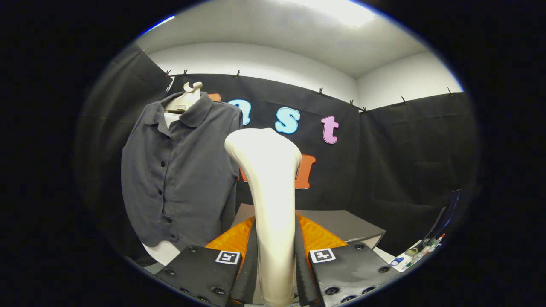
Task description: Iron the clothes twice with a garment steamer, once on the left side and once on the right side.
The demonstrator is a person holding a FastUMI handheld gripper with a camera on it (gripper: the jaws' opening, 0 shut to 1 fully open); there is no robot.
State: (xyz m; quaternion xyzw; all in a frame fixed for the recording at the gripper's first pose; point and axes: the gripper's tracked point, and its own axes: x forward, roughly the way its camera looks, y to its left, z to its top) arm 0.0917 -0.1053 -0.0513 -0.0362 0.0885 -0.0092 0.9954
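Observation:
A cream-white garment steamer (268, 192) stands upright between my fingers, its handle pressed from both sides and its broad head rising above them. My gripper (275, 260) is shut on that handle. Beyond the fingers and to the left, a dark grey buttoned shirt (179, 175) hangs on a pale mannequin torso (185, 100). The steamer head is apart from the shirt, just to the right of its sleeve. The steamer's front face points away from me and is hidden.
A grey box or table top (341, 224) lies behind the steamer, low and to the right. On a white surface at the far right sit several small items and pens (420, 251), beside a dark upright panel (445, 217).

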